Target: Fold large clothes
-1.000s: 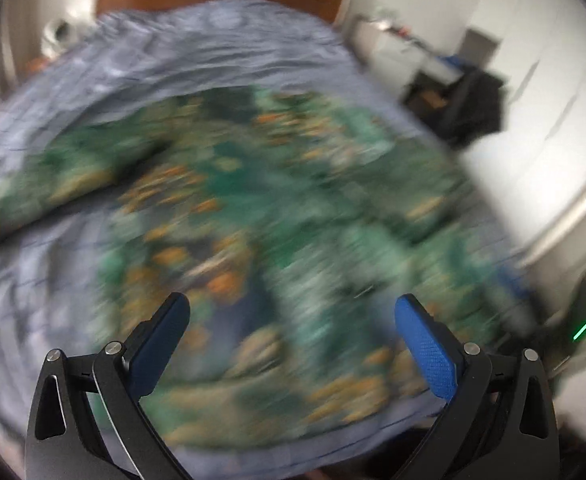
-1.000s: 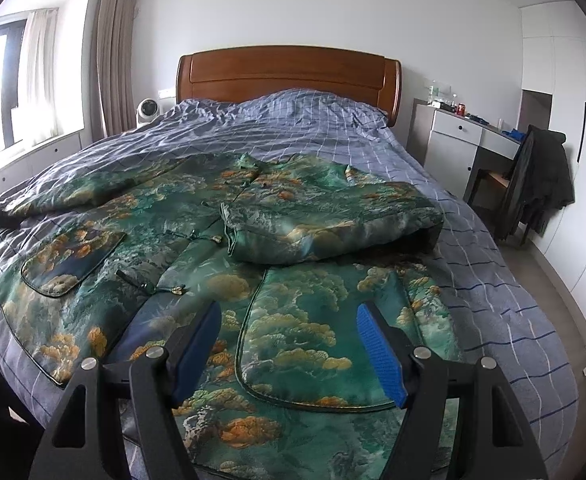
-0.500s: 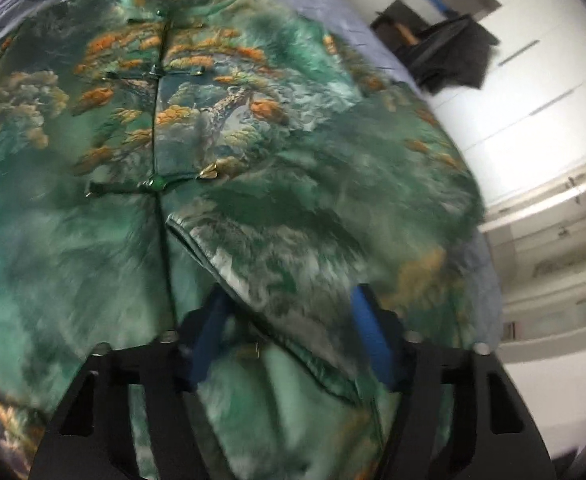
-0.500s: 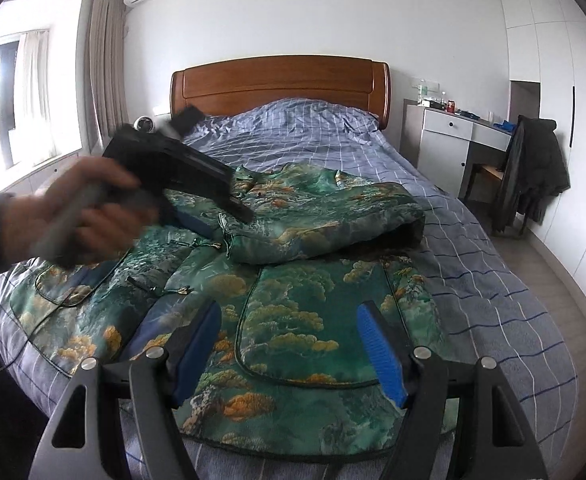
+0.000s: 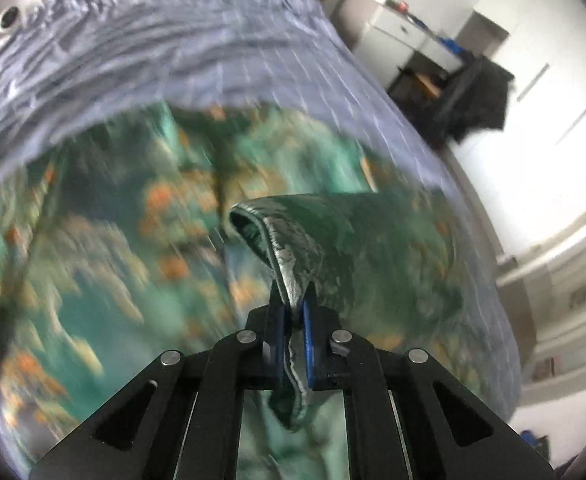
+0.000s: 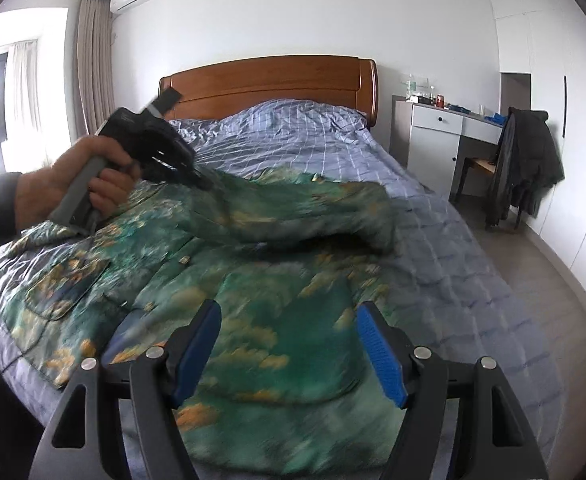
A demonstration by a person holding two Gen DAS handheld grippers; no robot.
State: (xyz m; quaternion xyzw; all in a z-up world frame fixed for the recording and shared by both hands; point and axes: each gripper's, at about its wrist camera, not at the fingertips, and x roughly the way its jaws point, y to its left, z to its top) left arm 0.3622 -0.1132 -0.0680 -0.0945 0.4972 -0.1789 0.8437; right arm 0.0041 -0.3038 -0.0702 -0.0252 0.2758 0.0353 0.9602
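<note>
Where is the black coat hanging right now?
The black coat hangs over a chair by the white desk, off the right side of the bed in the right wrist view.

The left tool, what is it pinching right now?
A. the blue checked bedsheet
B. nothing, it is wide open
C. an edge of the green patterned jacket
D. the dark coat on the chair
C. In the left wrist view, the left tool has its blue pads closed on a trimmed edge of the green patterned jacket, lifting it off the bed.
</note>
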